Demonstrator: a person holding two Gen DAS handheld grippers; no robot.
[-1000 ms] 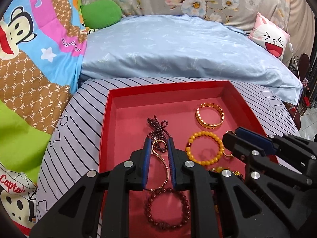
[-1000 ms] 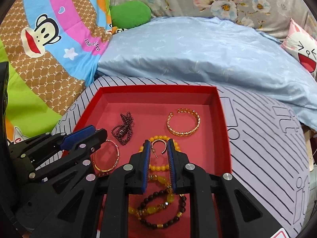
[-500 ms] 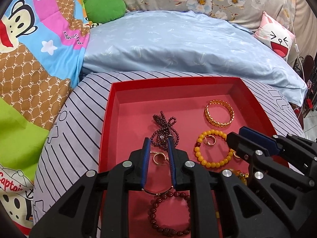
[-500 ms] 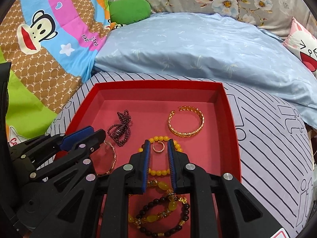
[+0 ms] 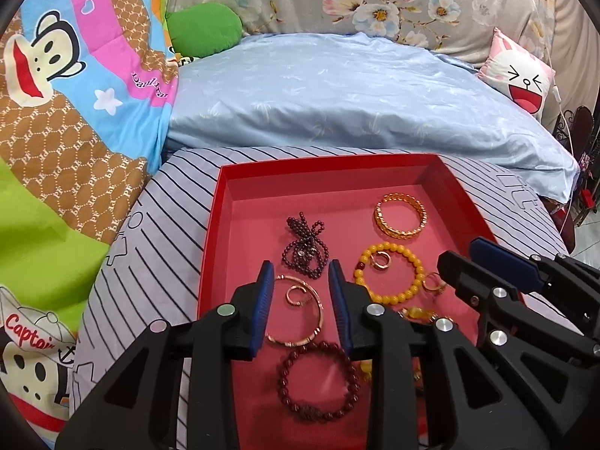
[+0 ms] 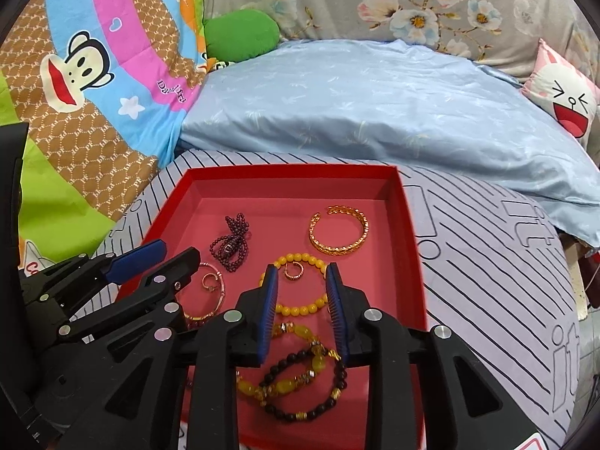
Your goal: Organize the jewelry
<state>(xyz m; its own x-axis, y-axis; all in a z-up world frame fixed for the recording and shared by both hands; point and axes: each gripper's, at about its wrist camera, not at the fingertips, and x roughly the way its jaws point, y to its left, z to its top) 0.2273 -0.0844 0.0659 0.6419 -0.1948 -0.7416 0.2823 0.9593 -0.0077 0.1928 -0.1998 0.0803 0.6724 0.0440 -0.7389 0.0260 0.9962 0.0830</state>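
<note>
A red tray (image 5: 225, 202) (image 6: 407, 225) on a striped cushion holds the jewelry. My left gripper (image 5: 300, 268) is open and empty above a thin rose-gold bangle (image 5: 317, 318) with a small ring (image 5: 296, 295) inside it. A dark beaded bow (image 5: 305, 249) lies just beyond, a maroon bead bracelet (image 5: 318, 382) below. My right gripper (image 6: 302, 272) is open and empty over a yellow bead bracelet (image 6: 300, 309) with a small ring (image 6: 294, 270) inside it. A gold cuff (image 6: 339, 234) lies at the tray's far right. A black and a yellow-stone bracelet (image 6: 300, 382) lie under the right gripper.
The striped cushion (image 6: 487, 262) surrounds the tray. A pale blue duvet (image 5: 356, 93) lies behind. A cartoon monkey blanket (image 5: 56, 75) is at the left, a green pillow (image 5: 204, 28) at the back, a pink face pillow (image 5: 521, 75) at the far right.
Both grippers pulled back and up from the tray and their jaws widened. The left one let go of the small ring, which now lies inside the rose-gold bangle.
</note>
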